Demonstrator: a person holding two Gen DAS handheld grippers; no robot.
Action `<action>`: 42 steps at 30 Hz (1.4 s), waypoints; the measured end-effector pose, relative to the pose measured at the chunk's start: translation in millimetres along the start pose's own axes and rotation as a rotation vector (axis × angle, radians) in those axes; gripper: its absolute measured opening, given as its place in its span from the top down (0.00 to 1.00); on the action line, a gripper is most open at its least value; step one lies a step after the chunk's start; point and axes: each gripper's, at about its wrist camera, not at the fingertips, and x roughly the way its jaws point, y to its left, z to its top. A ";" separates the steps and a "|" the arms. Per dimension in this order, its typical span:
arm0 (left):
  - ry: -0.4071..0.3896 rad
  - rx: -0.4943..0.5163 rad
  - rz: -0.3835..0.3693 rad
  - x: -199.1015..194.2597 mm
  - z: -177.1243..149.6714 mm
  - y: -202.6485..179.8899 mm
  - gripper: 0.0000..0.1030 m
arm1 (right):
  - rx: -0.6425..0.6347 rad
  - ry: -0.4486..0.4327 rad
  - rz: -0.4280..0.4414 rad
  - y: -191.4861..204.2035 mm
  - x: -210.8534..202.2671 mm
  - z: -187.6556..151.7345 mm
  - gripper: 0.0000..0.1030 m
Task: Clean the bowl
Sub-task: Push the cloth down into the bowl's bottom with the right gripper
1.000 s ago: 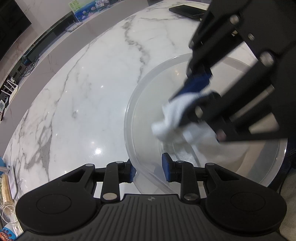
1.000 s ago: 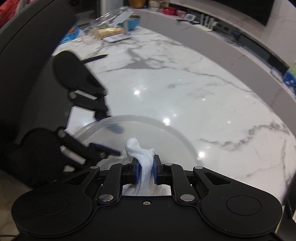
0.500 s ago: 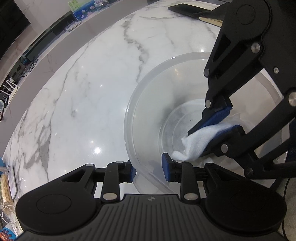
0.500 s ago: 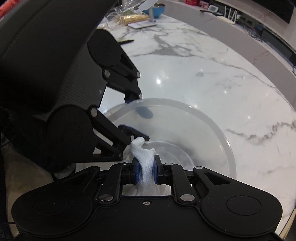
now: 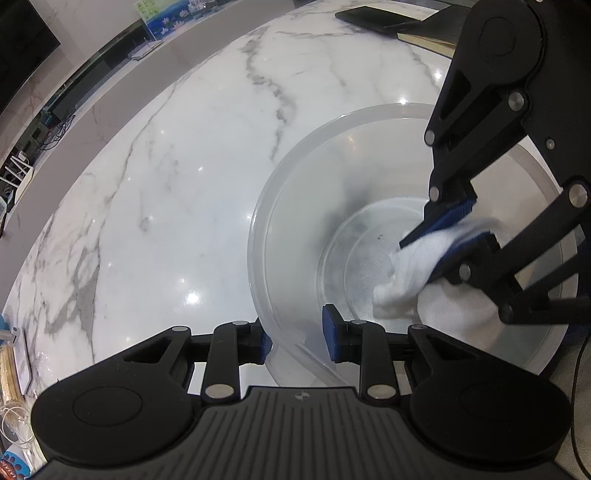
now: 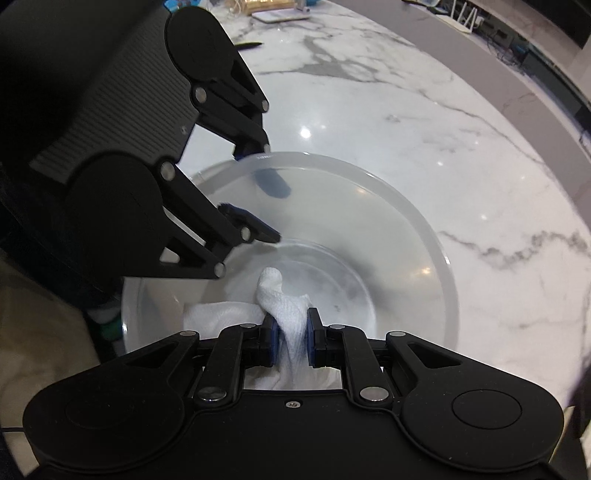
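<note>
A clear plastic bowl [image 5: 266,229] [image 6: 424,229] stands on the white marble counter. My left gripper [image 5: 297,338] [image 6: 264,192] is shut on the bowl's near rim, one blue pad outside the wall and one inside. My right gripper [image 6: 290,343] [image 5: 421,258] reaches down into the bowl and is shut on a white cloth [image 6: 280,302] [image 5: 399,291]. The bunched cloth presses against the bowl's bottom, on the right side in the left wrist view. A few dark specks show on the bottom near the cloth.
In the left wrist view a dark flat device [image 5: 369,16] and a book [image 5: 424,40] lie at the counter's far edge. Boxes and packets [image 6: 280,11] and a dark slim object [image 6: 249,44] lie at the back in the right wrist view. The counter's curved edge runs behind.
My right gripper has carried the cloth from the bowl's upper wall down to its bottom and rolled a little. The left gripper has kept its hold on the rim.
</note>
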 end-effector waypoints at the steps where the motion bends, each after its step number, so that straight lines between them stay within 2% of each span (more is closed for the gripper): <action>1: 0.000 0.000 0.000 0.2 0.2 -0.1 0.75 | -0.005 0.002 -0.010 0.2 -0.1 0.0 0.88; 7: -0.003 -0.004 -0.002 0.8 -1.4 2.4 0.75 | 0.001 0.006 -0.049 -5.1 -3.0 -8.1 0.88; 21: 0.005 -0.005 -0.014 3.2 -7.0 -0.3 0.75 | 0.025 -0.025 -0.130 -14.3 5.1 -3.8 0.88; 34: 0.007 -0.017 -0.021 -3.2 -14.0 -1.1 0.75 | 0.020 -0.087 -0.066 -7.7 5.2 1.4 0.88; 42: 0.009 -0.017 -0.019 -6.7 -13.2 -3.6 0.75 | -0.018 -0.044 -0.013 -4.8 5.3 1.9 0.88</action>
